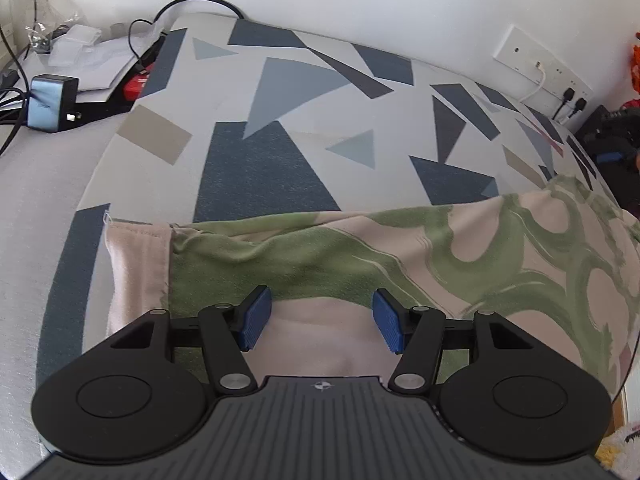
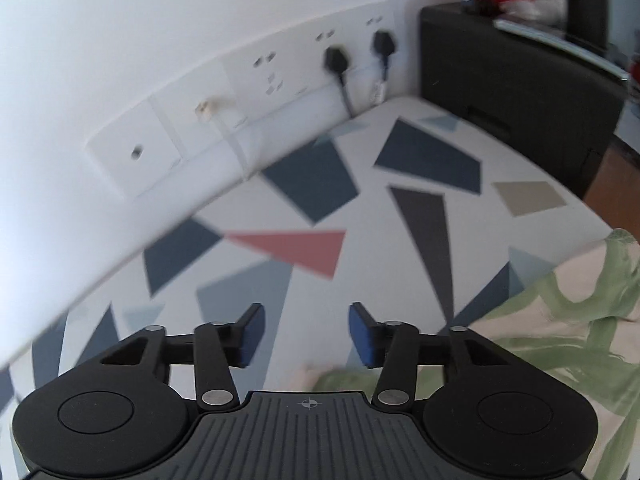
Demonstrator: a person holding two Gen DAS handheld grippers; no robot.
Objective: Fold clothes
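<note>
The left wrist view shows the green-and-pink garment (image 1: 360, 248) spread flat across the patterned tabletop (image 1: 280, 92), with the left gripper (image 1: 322, 318) hanging over its near pink part, jaws released and nothing between them. Only that view shows the charger (image 1: 52, 102) and cables at the far left. The right wrist view (blurred) shows the right gripper (image 2: 306, 334) over bare pattern beside the garment's edge, jaws apart and empty, wall sockets (image 2: 256, 92) beyond.

The patterned cloth (image 1: 280, 160) lies bare beyond the green garment (image 1: 400, 256). Charger (image 1: 50, 102) and cables (image 1: 16, 60) crowd its far left; plugs (image 2: 336, 62) and a black box (image 2: 520, 80) bound the right.
</note>
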